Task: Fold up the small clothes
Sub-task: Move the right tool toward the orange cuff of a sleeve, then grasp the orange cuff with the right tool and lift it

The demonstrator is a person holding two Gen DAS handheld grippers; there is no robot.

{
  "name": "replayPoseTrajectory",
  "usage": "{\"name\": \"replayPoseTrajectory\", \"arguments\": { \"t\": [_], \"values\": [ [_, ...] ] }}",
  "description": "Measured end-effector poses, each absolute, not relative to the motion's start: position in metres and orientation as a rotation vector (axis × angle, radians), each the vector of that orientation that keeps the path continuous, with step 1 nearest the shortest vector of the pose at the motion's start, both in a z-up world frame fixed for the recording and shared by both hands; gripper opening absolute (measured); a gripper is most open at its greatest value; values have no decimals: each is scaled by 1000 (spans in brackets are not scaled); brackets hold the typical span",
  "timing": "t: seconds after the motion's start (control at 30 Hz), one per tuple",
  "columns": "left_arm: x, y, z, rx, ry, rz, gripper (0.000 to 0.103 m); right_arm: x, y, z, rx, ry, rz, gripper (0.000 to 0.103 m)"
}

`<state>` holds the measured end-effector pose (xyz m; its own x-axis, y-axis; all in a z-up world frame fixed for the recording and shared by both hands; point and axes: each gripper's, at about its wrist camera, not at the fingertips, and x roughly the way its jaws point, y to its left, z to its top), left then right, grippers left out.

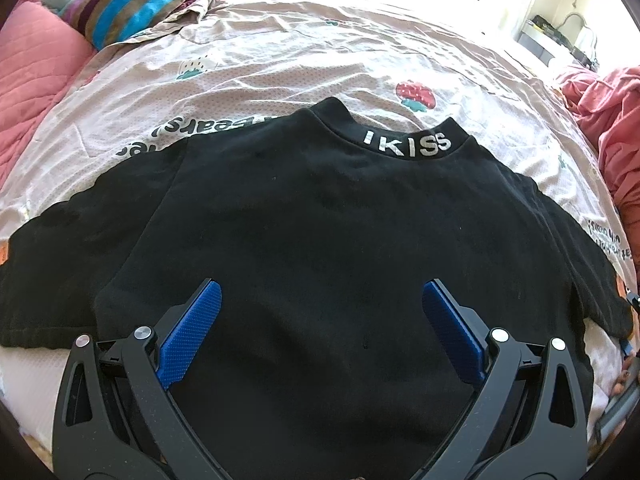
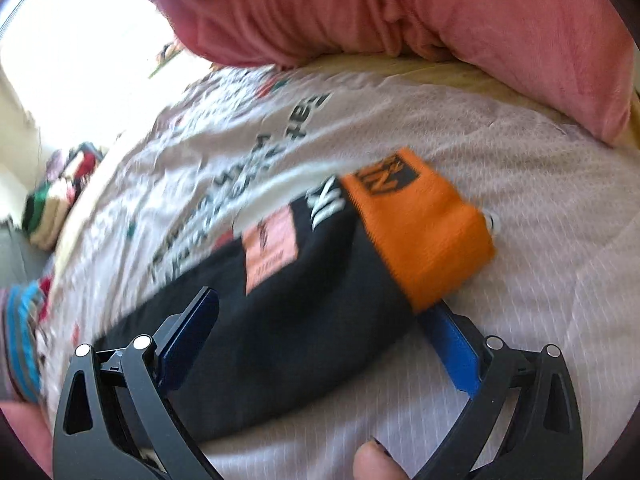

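Note:
A small black top [image 1: 320, 216] lies flat on the bed, its collar with white lettering [image 1: 406, 144] pointing away and both sleeves spread out. My left gripper [image 1: 320, 300] is open and empty over the lower middle of the top. In the blurred right wrist view, the top's right sleeve [image 2: 288, 320] is black with an orange cuff [image 2: 424, 232] and an orange patch [image 2: 270, 250]. My right gripper [image 2: 320, 312] is open, one finger on each side of the sleeve, just short of the cuff.
The bed sheet [image 1: 304, 60] is pale with strawberry prints and text. A pink quilt [image 1: 36, 80] lies at the left, a striped blanket [image 1: 132, 4] at the far left, and bunched pink fabric [image 2: 400, 12] close by on the right. A fingertip [image 2: 374, 462] shows at the bottom.

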<state>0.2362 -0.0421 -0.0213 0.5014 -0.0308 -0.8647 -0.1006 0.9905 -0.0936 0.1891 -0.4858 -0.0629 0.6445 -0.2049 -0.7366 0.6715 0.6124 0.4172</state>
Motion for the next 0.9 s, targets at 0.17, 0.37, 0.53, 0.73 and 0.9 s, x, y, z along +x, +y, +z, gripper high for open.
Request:
{"name": "replayPoseTrajectory", "arguments": {
  "t": [0.17,0.37,0.53,0.73,0.9],
  "values": [
    [237,-35,-20,-174,1045,46,95,187,-503,-62,803,617,-578,50],
    [237,-29,-12,-208,1034,40,95,187,-497,-48,788,559,-497,22],
    [235,-28,-1,-230,1018,22,95,196,-468,-13,725,520,-359,22],
    [233,-25,15,-269,994,-5,95,217,-414,26,617,511,-184,20],
    [229,-20,27,-317,982,-43,95,231,-362,48,535,516,-53,19]
  ]
}}
